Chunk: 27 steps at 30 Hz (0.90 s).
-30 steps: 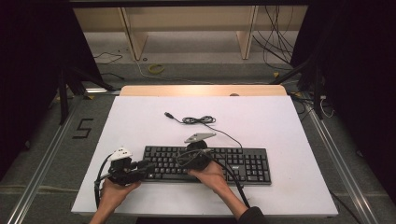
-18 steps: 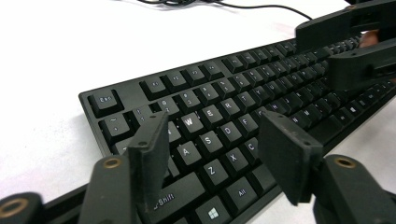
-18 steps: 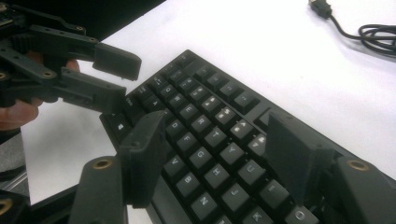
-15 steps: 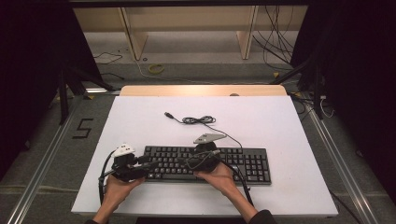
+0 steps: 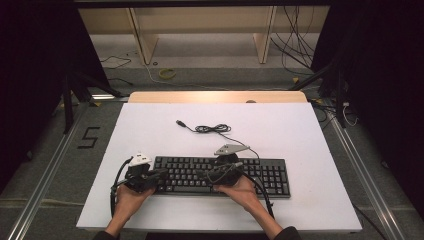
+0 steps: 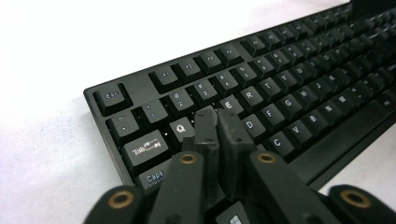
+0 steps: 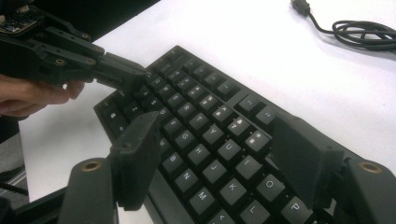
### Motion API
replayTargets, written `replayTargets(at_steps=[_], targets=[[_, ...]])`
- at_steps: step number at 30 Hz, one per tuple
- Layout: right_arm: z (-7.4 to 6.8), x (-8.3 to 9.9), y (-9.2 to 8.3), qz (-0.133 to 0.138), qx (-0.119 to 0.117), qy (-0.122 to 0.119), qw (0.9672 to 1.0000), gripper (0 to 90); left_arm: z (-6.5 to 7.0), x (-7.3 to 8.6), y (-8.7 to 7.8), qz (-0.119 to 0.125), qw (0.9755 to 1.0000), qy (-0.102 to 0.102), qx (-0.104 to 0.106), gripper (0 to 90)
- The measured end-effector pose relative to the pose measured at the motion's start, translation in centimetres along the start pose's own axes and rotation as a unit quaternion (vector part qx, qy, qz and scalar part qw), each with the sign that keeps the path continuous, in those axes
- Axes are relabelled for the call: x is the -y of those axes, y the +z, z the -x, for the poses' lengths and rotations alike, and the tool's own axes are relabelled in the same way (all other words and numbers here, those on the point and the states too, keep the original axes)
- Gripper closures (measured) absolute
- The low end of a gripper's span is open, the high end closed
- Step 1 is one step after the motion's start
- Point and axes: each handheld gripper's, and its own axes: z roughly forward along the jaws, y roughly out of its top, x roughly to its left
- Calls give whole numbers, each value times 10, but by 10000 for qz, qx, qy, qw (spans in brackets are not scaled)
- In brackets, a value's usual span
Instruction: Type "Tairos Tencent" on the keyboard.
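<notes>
Right gripper shifted right along the keyboard, fingers just spread, nothing between; left gripper fingers just pressed together, empty, over keyboard's left end, near surface's front edge.

1. In the left gripper view, the keyboard runs past the right edge; its far keys blur.
2. The closed jaws hide the W key.
3. In the right gripper view, the coiled cable is cut off at the right edge.
</notes>
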Motion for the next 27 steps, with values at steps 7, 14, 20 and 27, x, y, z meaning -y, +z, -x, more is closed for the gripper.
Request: replayTargets(at_steps=[7,14,20,27], targets=[[1,0,-1,15,29,-13,10000,329,0,1,6,-205,9998,25,-28,890],[2,1,-2,29,54,-21,10000,326,-1,1,7,-280,9996,23,-17,891],[2,0,-2,32,64,-18,10000,326,1,2,8,-330,9994,64,-61,892],[2,0,-2,50,90,-9,9999,340,-1,1,3,-177,9998,-26,6,856]])
